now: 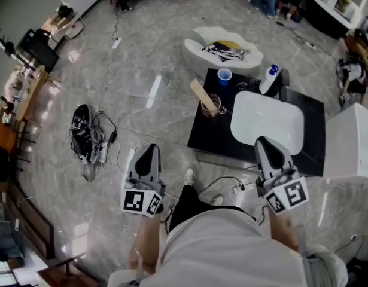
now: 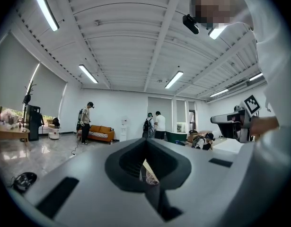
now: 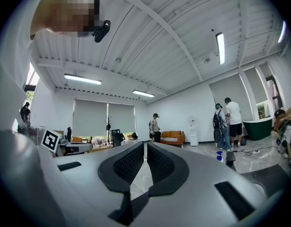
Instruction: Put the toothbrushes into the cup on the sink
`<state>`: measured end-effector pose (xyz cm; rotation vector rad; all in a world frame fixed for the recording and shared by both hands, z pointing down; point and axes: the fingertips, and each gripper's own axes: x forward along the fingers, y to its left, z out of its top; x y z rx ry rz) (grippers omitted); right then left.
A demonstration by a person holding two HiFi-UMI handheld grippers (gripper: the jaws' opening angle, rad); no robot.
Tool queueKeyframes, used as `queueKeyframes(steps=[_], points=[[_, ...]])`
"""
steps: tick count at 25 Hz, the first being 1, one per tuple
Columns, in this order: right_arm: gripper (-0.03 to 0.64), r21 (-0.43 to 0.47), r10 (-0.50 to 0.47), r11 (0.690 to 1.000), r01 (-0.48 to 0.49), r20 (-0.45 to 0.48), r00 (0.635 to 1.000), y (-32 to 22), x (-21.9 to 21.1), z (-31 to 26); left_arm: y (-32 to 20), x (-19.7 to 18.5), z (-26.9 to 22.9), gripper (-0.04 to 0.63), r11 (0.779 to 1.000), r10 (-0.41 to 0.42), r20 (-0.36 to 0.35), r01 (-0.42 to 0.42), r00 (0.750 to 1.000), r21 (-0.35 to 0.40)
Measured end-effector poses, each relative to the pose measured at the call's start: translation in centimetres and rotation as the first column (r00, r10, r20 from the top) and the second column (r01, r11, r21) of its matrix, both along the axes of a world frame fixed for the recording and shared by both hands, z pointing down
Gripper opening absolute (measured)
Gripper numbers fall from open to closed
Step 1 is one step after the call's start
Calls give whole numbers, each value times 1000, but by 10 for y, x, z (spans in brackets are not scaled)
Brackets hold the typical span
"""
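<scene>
Head view: person standing on a marble floor (image 1: 142, 70) a little short of a low black table (image 1: 201, 133). The left claw (image 1: 149, 149) and right claw (image 1: 265, 141) are both held level in front of the body, and neither carries anything. On the table are a white sink (image 1: 249, 115), a glass cup (image 1: 213, 107) just beside the sink's left edge with a tan flat piece (image 1: 200, 93) leaning out of it, a blue cup (image 1: 224, 75) farther back, and a white spray bottle (image 1: 270, 79) behind the sink. Whether the tan piece is one or more toothbrushes cannot be told at this size, and no loose toothbrushes can be picked out elsewhere. A pale cushion (image 1: 231, 43) lies beyond the table and a tangle of cables (image 1: 88, 137) lies on the floor to the left. Left gripper view: the jaws are closed with nothing clamped. The glass cup and tan piece show far off through the slot, well apart from the pads. People stand by an orange sofa (image 2: 100, 132) at the far wall. Right gripper view: the jaws are drawn together with only a sliver of floor showing between the pads, and they hold nothing. Progress, as judged: neither claw has picked anything up and neither is at the table. If the tan piece is the toothbrushes, they already stand in a cup. Otherwise the whole task remains.
</scene>
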<state>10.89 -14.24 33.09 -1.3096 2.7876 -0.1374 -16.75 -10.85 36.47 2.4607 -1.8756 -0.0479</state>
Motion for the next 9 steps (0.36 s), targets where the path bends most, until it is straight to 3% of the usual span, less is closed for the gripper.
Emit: queueKeyframes(steps=[9], points=[[49, 7, -10, 1000, 10, 6, 1000, -3, -10, 1, -1, -9, 1, 3, 1000, -5, 1, 5, 1000, -5]])
